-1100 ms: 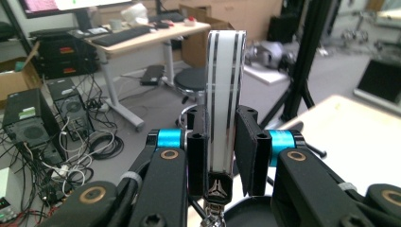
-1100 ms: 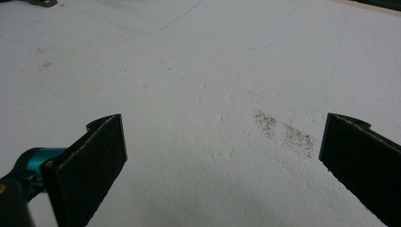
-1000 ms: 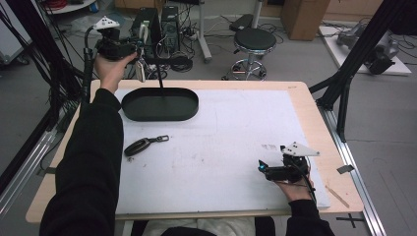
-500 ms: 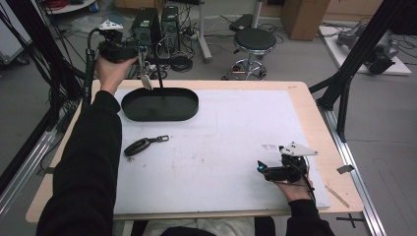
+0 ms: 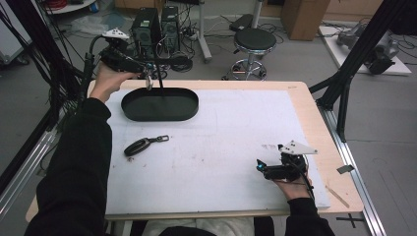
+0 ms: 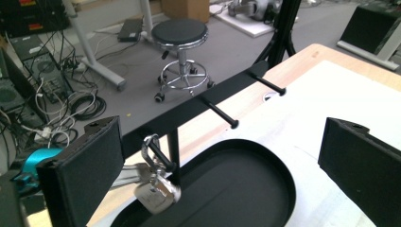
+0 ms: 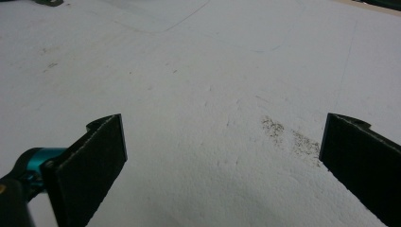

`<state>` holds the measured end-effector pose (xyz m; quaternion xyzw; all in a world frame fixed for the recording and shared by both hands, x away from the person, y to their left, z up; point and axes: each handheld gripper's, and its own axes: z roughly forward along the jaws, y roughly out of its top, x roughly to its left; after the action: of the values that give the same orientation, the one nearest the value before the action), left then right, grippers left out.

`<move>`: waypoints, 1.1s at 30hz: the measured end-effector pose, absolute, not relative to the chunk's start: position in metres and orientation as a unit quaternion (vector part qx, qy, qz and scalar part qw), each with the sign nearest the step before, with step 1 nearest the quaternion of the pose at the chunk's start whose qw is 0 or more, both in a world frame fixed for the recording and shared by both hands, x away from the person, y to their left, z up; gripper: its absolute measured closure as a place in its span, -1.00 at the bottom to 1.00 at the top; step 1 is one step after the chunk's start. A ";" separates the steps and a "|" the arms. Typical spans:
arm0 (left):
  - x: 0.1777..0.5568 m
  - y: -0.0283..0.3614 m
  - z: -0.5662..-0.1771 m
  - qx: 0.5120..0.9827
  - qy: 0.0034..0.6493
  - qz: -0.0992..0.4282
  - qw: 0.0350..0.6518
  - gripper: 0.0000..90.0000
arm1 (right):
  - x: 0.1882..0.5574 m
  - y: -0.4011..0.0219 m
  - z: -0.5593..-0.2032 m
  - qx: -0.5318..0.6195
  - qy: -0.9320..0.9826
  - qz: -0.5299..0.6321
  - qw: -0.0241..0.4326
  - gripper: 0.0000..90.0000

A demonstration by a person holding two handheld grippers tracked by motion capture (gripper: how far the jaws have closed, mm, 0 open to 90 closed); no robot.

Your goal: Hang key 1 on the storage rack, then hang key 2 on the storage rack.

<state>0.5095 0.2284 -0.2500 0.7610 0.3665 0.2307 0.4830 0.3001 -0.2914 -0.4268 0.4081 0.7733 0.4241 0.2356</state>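
A black oval tray (image 5: 187, 105) lies at the table's far left, with a thin black rack (image 5: 158, 64) standing up in it. In the left gripper view the rack's crossbar (image 6: 213, 101) carries short pegs. A silver carabiner with keys (image 6: 156, 182) hangs from the rack beside the post, just off my left jaw. My left gripper (image 5: 142, 69) (image 6: 221, 127) is held above the tray's far rim, open, gripping nothing. A black key fob (image 5: 142, 145) lies on the white mat. My right gripper (image 5: 259, 166) (image 7: 222, 118) rests open on the mat at the near right.
The white mat (image 5: 236, 128) covers most of the wooden table. Behind the table stand a round stool (image 5: 253, 42), computer towers (image 5: 157, 24) and loose cables on the floor. Black frame struts (image 5: 344, 83) rise at the right edge.
My left hand and gripper have shifted slightly towards the rack, and the keys now hang close to its post. The right gripper has stayed still.
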 end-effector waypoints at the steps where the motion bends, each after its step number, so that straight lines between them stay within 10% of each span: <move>1: 0.508 0.229 -0.251 0.765 0.364 0.228 0.479 -0.96 | 0.300 -0.292 -0.427 0.408 0.773 0.424 0.235 -0.98; 33: 0.427 0.235 -0.307 0.785 0.330 0.197 0.485 -0.96 | 0.295 -0.293 -0.425 0.415 0.769 0.425 0.236 -0.98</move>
<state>0.4273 0.2353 -0.3071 0.7853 0.3301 0.1967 0.4854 0.2953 -0.2931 -0.4253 0.4154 0.7690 0.4250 0.2356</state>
